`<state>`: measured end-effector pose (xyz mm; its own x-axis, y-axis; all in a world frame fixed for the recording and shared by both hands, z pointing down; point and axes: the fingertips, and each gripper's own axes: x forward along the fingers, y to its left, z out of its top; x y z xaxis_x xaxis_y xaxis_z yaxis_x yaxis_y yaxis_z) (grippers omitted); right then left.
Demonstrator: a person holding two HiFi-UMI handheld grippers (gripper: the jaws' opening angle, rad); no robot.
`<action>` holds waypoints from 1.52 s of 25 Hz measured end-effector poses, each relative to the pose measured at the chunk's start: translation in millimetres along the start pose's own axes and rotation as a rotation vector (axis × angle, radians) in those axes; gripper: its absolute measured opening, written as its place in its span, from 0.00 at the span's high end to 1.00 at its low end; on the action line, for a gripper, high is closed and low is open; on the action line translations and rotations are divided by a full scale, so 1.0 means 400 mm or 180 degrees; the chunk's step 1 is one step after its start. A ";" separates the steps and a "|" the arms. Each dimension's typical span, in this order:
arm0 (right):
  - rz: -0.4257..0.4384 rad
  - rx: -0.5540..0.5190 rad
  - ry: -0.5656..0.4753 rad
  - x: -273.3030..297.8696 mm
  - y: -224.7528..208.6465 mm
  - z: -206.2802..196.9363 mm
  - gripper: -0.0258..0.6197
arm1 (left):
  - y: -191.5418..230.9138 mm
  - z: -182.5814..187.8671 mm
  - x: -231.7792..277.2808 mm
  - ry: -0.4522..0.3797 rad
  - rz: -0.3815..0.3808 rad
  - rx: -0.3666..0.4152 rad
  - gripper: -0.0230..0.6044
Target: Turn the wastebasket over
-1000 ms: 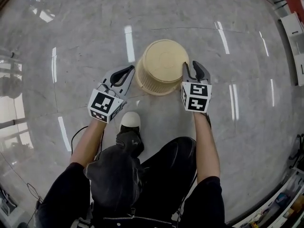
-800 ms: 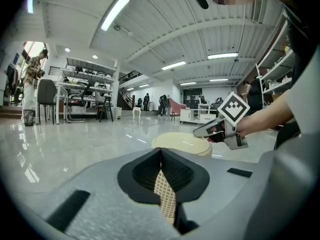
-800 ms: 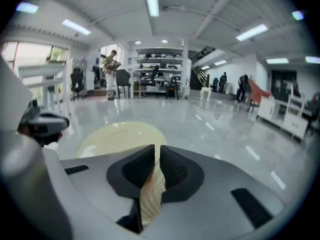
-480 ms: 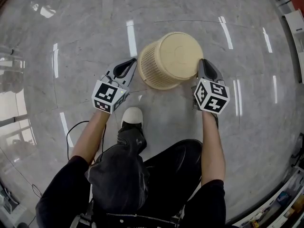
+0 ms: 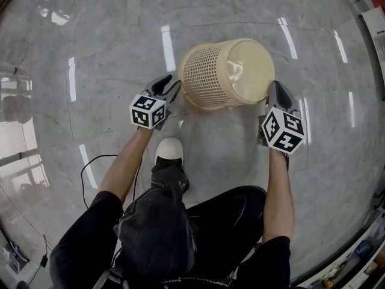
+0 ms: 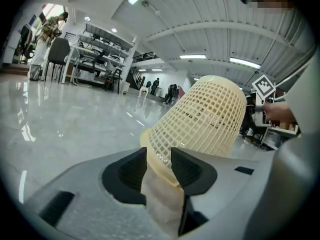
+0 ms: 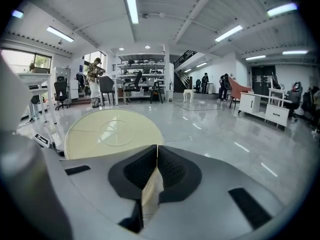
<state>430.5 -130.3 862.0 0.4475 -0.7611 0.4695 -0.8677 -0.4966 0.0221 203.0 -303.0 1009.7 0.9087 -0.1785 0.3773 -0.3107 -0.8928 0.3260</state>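
The cream mesh wastebasket (image 5: pixel 222 74) lies tilted on the grey floor, its solid bottom turned to the right and its open rim to the left. My left gripper (image 5: pixel 170 88) is at that rim. In the left gripper view the wastebasket (image 6: pixel 205 119) rises ahead and its rim runs between the jaws of the left gripper (image 6: pixel 159 156), which have just been opening. My right gripper (image 5: pixel 278 92) sits beside the bottom's edge. In the right gripper view the wastebasket (image 7: pixel 112 134) shows its round bottom at left, and the right gripper (image 7: pixel 157 154) has just been closing on nothing.
The person's white-toed shoe (image 5: pixel 168 149) stands on the floor just below the basket, between the two arms. A thin black cable (image 5: pixel 96 164) loops at the left. White furniture (image 5: pixel 374 26) lines the far right edge. Desks and chairs (image 7: pixel 125 89) stand far off.
The basket has tipped from bottom-up over onto its side, bottom swinging right. My left gripper moved in to the rim and opened. My right gripper moved right and shut.
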 end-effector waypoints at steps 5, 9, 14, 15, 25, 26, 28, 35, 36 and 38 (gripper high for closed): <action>-0.0030 0.0066 -0.0047 -0.011 -0.027 -0.014 0.94 | 0.016 -0.053 0.089 -0.0006 -0.0070 -0.0496 0.75; -0.0089 -0.0124 -0.0087 -0.014 -0.025 -0.015 0.94 | 0.035 -0.029 0.121 -0.0270 -0.0117 -0.0980 0.81; -0.0210 -0.0250 -0.0021 -0.023 -0.045 -0.026 0.94 | 0.043 -0.018 0.116 -0.0370 -0.0137 -0.1077 0.86; -0.0216 -0.0266 -0.0017 -0.022 -0.046 -0.027 0.94 | 0.042 -0.018 0.117 -0.0366 -0.0151 -0.1060 0.86; -0.0352 -0.0286 0.0090 -0.032 -0.089 -0.052 0.94 | 0.029 0.057 0.103 -0.0539 -0.0224 -0.0955 0.91; -0.0370 -0.0296 0.0110 -0.033 -0.094 -0.055 0.94 | 0.034 0.080 0.095 -0.0597 -0.0183 -0.0910 0.92; -0.0364 -0.0231 0.0097 -0.039 -0.097 -0.054 0.94 | 0.034 0.130 0.079 -0.0668 -0.0135 -0.0703 0.93; -0.0318 -0.0003 -0.0008 -0.049 -0.091 -0.029 0.94 | -0.031 0.300 0.053 -0.0755 -0.0161 0.0311 0.93; -0.0314 0.0004 -0.0036 -0.053 -0.088 -0.023 0.94 | -0.038 0.319 0.052 -0.0762 -0.0170 0.0450 0.93; -0.0266 0.0027 -0.0128 -0.066 -0.076 0.002 0.94 | -0.054 0.345 0.050 -0.0752 -0.0202 0.0714 0.93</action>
<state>445.3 -95.1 848.3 0.5268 -0.7328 0.4306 -0.8252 -0.5625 0.0523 266.2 -344.3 890.6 0.9720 -0.1872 0.1423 -0.2063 -0.9694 0.1334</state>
